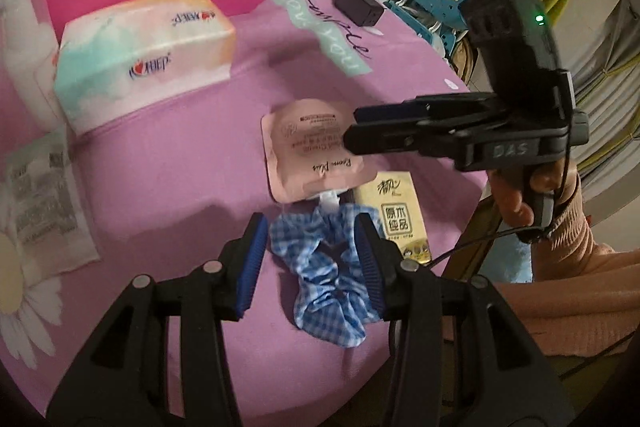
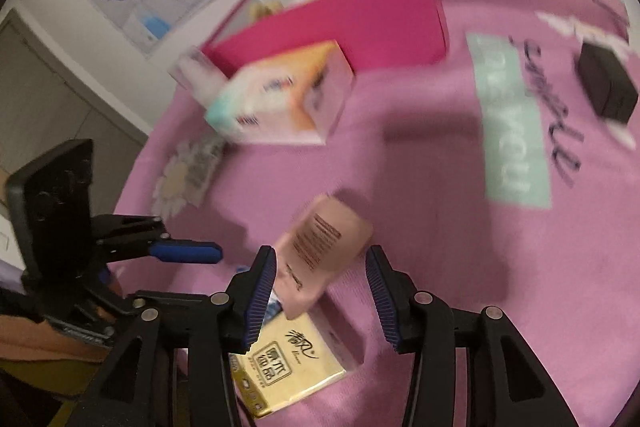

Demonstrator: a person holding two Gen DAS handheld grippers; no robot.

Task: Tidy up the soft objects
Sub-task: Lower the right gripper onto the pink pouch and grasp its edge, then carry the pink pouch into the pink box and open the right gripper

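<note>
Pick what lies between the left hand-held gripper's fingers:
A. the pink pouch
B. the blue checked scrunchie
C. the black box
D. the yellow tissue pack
B: in the left wrist view the scrunchie lies on the pink cover between the open fingers of the left hand-held gripper; the pouch lies beyond it.

We read "DAS" moulded on the right gripper (image 1: 352,131) body, "原木纯品" on the yellow tissue pack (image 1: 402,223) beside it, and cursive "Rome Pia", uncertainly, on the pink pouch (image 1: 304,151).
</note>
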